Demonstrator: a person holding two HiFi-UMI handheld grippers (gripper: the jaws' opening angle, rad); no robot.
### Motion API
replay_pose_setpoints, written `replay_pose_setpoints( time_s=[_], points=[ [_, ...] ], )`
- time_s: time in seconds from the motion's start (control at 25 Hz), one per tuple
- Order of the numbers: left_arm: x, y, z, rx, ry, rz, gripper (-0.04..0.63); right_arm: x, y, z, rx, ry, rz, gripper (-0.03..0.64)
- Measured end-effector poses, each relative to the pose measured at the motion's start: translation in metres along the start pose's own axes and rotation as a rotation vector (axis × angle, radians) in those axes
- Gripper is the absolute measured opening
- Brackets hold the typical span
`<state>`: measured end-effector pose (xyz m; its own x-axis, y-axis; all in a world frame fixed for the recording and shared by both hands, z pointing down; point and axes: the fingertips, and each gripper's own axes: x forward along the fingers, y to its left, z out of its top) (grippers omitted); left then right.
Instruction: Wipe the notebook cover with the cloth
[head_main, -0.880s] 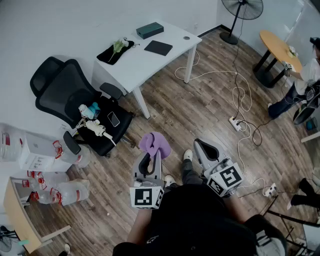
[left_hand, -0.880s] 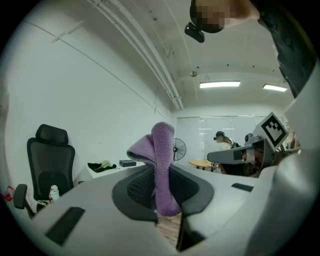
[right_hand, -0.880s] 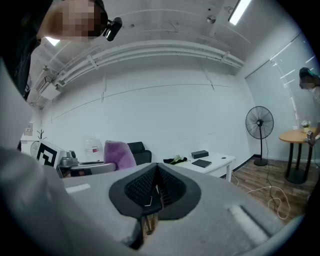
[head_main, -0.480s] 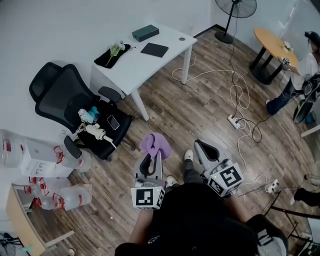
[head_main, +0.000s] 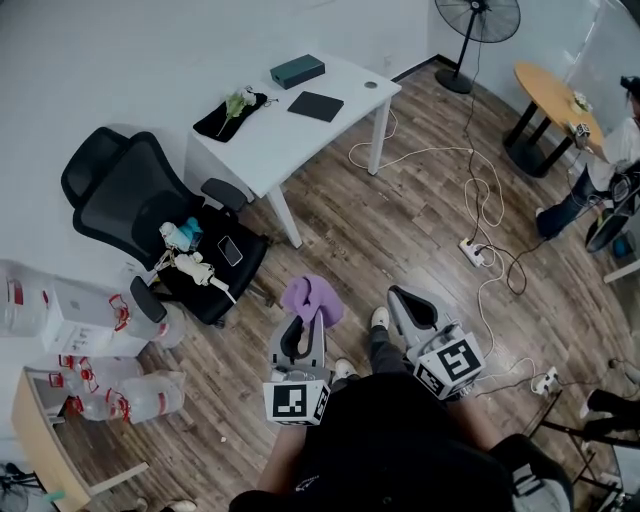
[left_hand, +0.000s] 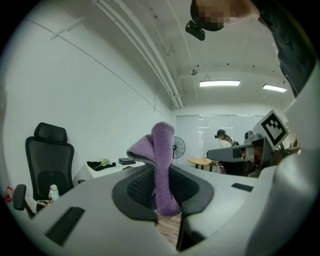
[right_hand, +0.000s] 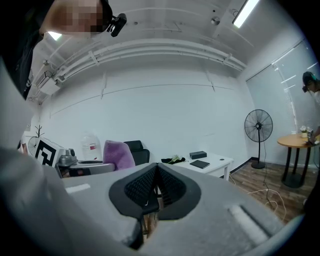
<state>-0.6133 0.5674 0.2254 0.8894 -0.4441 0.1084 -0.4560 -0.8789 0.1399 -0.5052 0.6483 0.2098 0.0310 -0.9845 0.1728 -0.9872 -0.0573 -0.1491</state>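
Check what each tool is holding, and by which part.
Left tool pinches the purple cloth by one end, rest sticking out. Right tool: shut, empty.

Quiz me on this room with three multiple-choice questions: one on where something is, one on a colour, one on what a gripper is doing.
1. Where does the dark notebook lie?
A. On the white table
B. On the office chair
C. On the round wooden table

2. What colour is the cloth in the left gripper?
A. Green
B. Purple
C. White

3. How do the jaws of the right gripper stand?
A. Wide apart
B. Closed on the cloth
C. Closed with nothing between them

Answers:
1. A: the head view shows the notebook flat on the white table by the wall.
2. B: the left gripper view shows a purple cloth pinched between its jaws.
3. C: the right gripper view shows its pads meeting with nothing held.
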Motion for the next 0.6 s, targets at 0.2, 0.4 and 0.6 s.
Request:
replay_pose_setpoints(
  time_s=[0.2,0.4,0.6],
  points=[
    [0.022,0.000,0.004,0.013,0.011,-0.025,0.067,0.011,-0.015,0.003,-0.011,-0.009,-0.003,0.003],
    [0.054,0.004,-0.003,0.002,0.028,-0.015,0.067,0.028,-0.045,-0.005,-0.017,0.012,0.013,0.003],
    [0.108,0.010,0.003,0.013,0.035,-0.014,0.067,0.062,-0.086,0.007,0.007,-0.001,0.023,0.003]
  ],
)
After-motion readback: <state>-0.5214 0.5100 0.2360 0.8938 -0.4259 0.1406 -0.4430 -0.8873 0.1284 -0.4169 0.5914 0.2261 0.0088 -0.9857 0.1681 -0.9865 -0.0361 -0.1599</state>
